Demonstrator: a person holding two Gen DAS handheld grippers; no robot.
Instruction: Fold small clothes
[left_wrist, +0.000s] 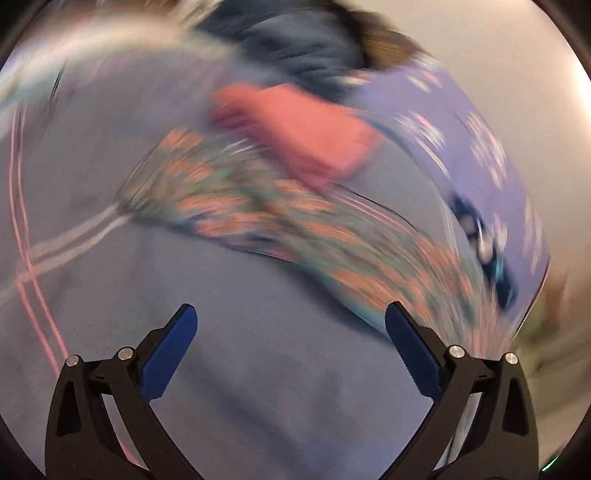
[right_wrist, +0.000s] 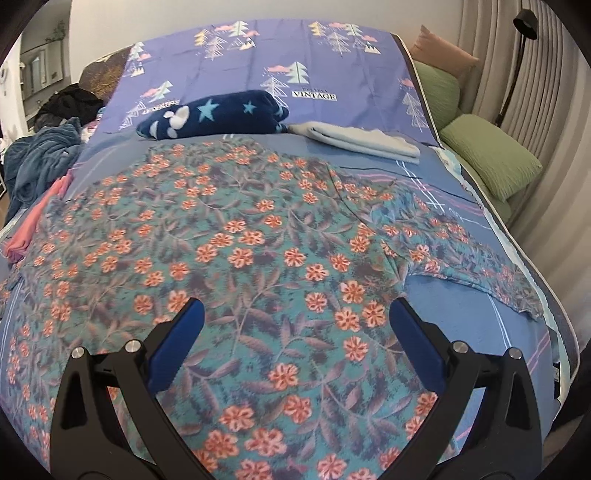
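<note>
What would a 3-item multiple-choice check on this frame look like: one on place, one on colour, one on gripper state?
1. Where does the folded grey cloth lie?
A. right of the navy star blanket
B. on the green pillows
C. on the floor

2. What colour are the flowers on the floral garment?
A. yellow
B. orange-pink
C. white

3. How do the right gripper and left gripper stand?
A. both shut on cloth
B. one open, one shut
C. both open, holding nothing

Answers: 1 A, it sits beside the blanket on the bed cover. 2 B, orange-pink blooms on teal. 3 C, each view shows fingers spread with nothing between them.
</note>
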